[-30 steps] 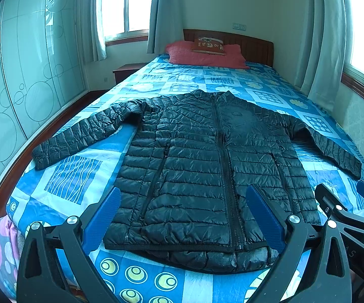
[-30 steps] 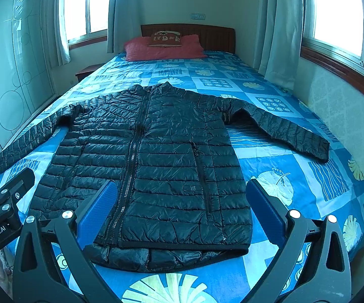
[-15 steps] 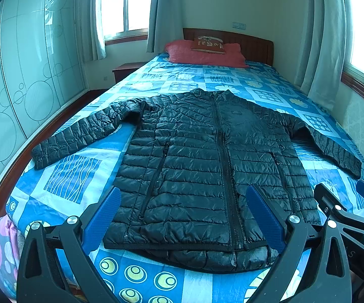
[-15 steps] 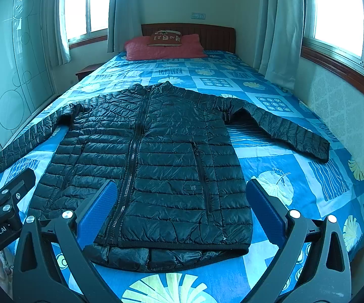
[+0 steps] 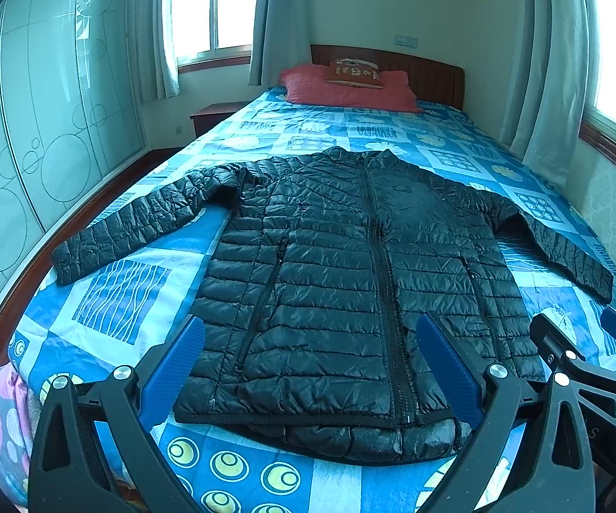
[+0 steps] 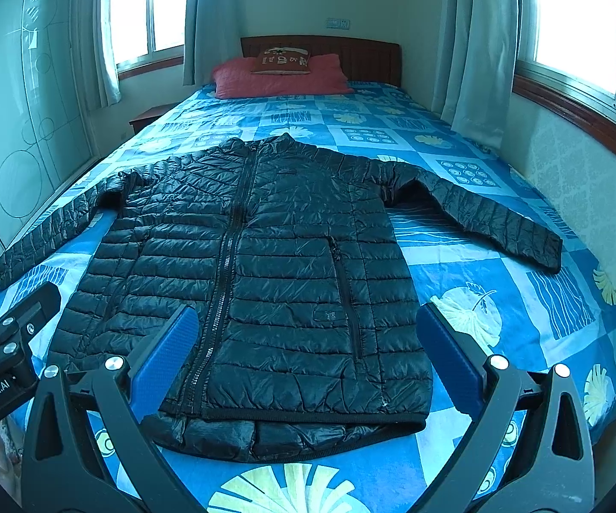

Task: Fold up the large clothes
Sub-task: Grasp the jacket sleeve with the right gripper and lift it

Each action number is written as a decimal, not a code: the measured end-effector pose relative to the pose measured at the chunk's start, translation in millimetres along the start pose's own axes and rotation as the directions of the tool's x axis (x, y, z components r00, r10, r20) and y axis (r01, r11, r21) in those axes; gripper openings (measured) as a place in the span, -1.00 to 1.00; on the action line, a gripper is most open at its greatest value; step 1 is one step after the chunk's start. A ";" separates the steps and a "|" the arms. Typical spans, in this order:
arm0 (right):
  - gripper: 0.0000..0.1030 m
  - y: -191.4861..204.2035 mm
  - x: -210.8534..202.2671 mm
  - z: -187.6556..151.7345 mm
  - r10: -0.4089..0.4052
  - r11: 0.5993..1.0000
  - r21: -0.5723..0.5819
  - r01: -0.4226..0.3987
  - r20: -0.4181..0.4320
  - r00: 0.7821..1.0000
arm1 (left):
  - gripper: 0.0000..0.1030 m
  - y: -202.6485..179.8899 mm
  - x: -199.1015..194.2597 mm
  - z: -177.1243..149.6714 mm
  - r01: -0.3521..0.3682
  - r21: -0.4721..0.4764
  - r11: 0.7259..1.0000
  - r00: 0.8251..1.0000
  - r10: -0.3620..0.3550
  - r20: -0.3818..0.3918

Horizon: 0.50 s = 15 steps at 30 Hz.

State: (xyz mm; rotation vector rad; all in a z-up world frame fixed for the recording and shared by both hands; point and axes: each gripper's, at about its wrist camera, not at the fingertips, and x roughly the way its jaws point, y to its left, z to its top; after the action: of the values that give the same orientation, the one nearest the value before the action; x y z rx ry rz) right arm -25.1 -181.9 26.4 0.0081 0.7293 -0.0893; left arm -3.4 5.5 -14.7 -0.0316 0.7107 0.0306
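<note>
A: Left wrist view: left claw [image 5: 310, 361] level and low at the foot of the bed [image 5: 393, 128], fingers spread wide, blue pads [image 5: 175, 359] apart, nothing between them. It sits above the jacket's hem, not touching.

B: Right wrist view agrees for the other side. Right claw [image 6: 308, 352] spread wide too, empty, pointing up the bed toward the headboard [image 6: 367, 57]. The left tool's black frame shows at the left edge of that view, so the two are side by side, near each other.

A: Jacket [image 5: 350, 273]: black quilted, zipped, lying flat and front-up across the middle of the bed, collar toward the red pillow [image 5: 350, 89], hem toward the claws. Back hem pokes out below the front hem.

B: Sleeves spread outward. Left sleeve [image 5: 132, 226] runs to the bed's left edge, cuff close to the wooden side rail. Right sleeve [image 6: 491, 222] angles toward the window-side wall, cuff short of the mattress edge.

A: Open room: bare blue patterned bedspread between hem and foot edge, and a wide patch on either side of the body below each sleeve. More clear spread between collar and pillow.

B: Wardrobe [image 5: 51, 128] with glass doors on the left, curtains [image 6: 470, 42] on the right.
</note>
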 end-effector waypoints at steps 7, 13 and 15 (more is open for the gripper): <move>0.96 -5.1 25.3 3.4 0.028 1.000 0.016 -0.027 -0.036 0.999 | 0.91 8.2 26.6 8.1 0.004 -0.021 1.000 0.999 -0.005 -0.037; 0.96 -45.3 60.8 11.7 0.038 0.990 0.136 -0.033 -0.030 0.999 | 0.91 46.6 75.5 14.0 -0.033 -0.113 0.993 0.993 0.020 -0.116; 0.96 -74.5 79.8 15.6 0.023 0.976 0.217 -0.013 -0.045 0.999 | 0.91 68.9 92.8 15.8 -0.085 -0.149 0.985 0.989 0.066 -0.131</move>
State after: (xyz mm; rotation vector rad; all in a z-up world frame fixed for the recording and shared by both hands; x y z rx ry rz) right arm 38.3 -263.0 -13.3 0.2256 0.7635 -0.1514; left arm 74.5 76.6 -64.6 -0.1555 0.8343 0.1575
